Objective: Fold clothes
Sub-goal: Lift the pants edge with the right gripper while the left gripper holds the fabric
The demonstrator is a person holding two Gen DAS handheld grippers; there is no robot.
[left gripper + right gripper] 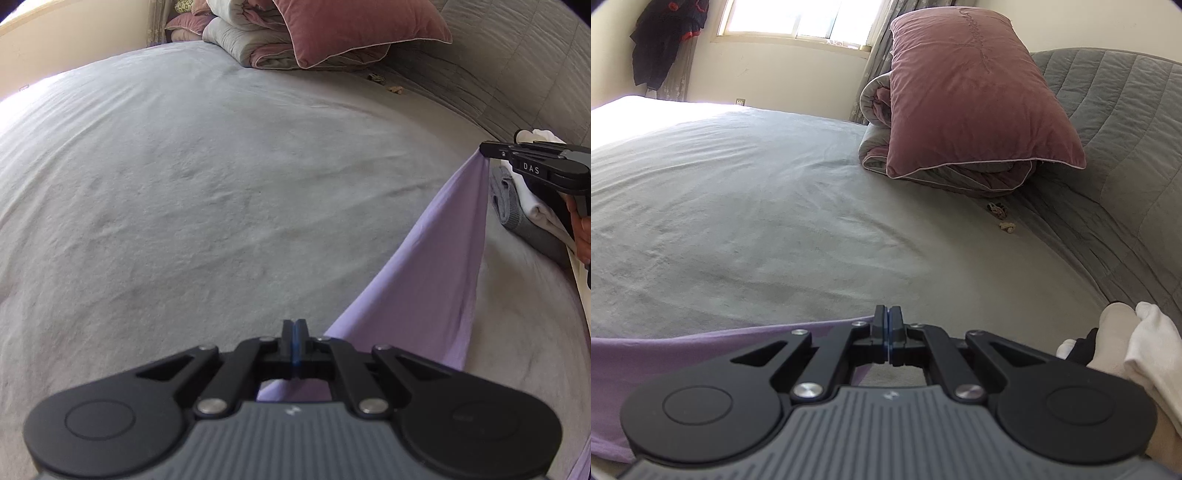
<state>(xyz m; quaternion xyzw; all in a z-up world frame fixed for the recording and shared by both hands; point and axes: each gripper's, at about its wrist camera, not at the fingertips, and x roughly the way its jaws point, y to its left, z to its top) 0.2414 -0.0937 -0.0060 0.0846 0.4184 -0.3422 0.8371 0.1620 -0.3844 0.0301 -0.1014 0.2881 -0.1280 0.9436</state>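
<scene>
The lilac garment (436, 266) is a thin, smooth knit, soft and matte, stretched into a taut sloping sheet above the bed between the two grippers, its lower edge sagging toward the sheet. In the right wrist view the same cloth (683, 354) runs off to the left as a flat purple band with a straight upper hem.

The left gripper (295, 332) has its black fingers pressed together, blue pads meeting, and the lilac fabric passes under and between them, so it is pinching one edge. The right gripper (484, 148) reaches in from the right, its slim tip closed on the upper corner of the cloth; from its own camera the fingers (879, 325) are likewise fully closed with no gap.

Below lies the bed (207, 177), covered in a pale grey, slightly rumpled brushed sheet. Near the right gripper sits a small pile of folded clothes (517, 206), grey and white. At the head, a plump dusty-pink velvet pillow (975, 96) rests on a rolled grey quilt (879, 147), against a quilted grey headboard (1126, 147).
</scene>
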